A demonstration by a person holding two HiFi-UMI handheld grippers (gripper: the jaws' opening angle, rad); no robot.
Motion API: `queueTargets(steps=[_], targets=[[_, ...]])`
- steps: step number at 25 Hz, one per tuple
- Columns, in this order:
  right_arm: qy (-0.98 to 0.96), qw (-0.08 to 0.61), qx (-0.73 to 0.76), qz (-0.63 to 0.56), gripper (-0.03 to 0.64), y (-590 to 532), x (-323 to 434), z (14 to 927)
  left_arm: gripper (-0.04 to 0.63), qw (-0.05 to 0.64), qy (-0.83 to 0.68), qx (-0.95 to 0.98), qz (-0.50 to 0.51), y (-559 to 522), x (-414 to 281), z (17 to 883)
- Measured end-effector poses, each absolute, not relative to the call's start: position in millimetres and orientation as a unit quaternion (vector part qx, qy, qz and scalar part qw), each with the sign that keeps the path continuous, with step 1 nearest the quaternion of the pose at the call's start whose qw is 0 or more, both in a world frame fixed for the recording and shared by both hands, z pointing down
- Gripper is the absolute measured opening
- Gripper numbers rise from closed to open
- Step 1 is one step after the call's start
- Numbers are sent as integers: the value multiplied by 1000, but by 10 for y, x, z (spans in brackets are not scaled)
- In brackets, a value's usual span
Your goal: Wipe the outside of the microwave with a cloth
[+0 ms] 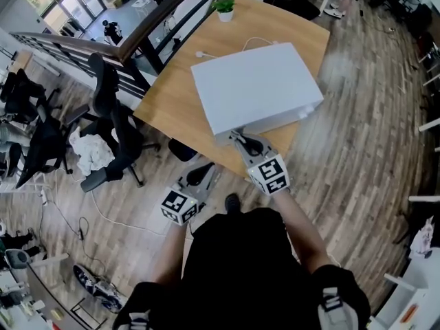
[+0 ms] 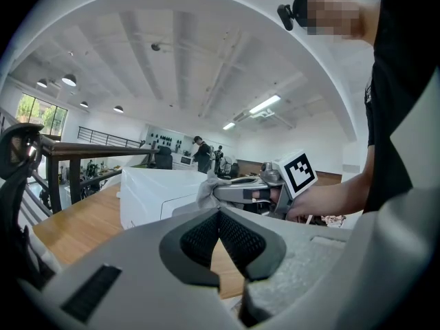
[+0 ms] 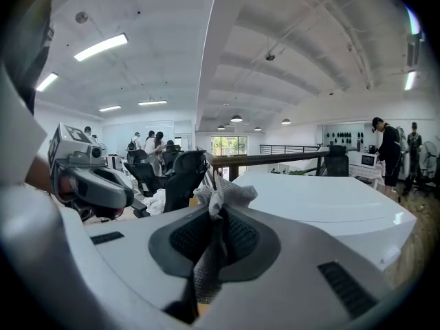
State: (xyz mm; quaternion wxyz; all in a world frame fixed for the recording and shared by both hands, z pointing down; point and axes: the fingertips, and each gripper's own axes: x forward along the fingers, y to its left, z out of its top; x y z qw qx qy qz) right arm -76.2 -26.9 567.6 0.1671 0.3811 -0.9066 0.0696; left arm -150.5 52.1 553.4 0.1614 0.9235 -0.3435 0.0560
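A white microwave (image 1: 258, 88) lies on a wooden table (image 1: 170, 96). At its near front face my right gripper (image 1: 238, 137) is shut on a grey cloth (image 3: 220, 196), whose crumpled end sticks out past the jaws, close to the microwave (image 3: 323, 208). The left gripper view shows that cloth (image 2: 208, 185) bunched at the right gripper's tip against the microwave (image 2: 158, 192). My left gripper (image 1: 207, 172) hangs below the table's near edge, to the left of the right one. Its jaws (image 2: 220, 215) are shut with nothing between them.
A small potted plant (image 1: 224, 8) stands at the table's far corner, and a white cable (image 1: 206, 53) runs behind the microwave. Black office chairs (image 1: 113, 126) and a dark railing (image 1: 148, 29) stand left of the table. People stand far off in the room.
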Motion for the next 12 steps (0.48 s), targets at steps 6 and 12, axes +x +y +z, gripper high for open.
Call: queueTargets(steps=[6,12], targets=[[-906,176,379,66,26,-522,-959,5649,0,167,-355,918,59,502,-1602,5532],[-907,193,368,66,26,-761,-1153,5688,0,172,-370,911,57,504,-1657,5555]])
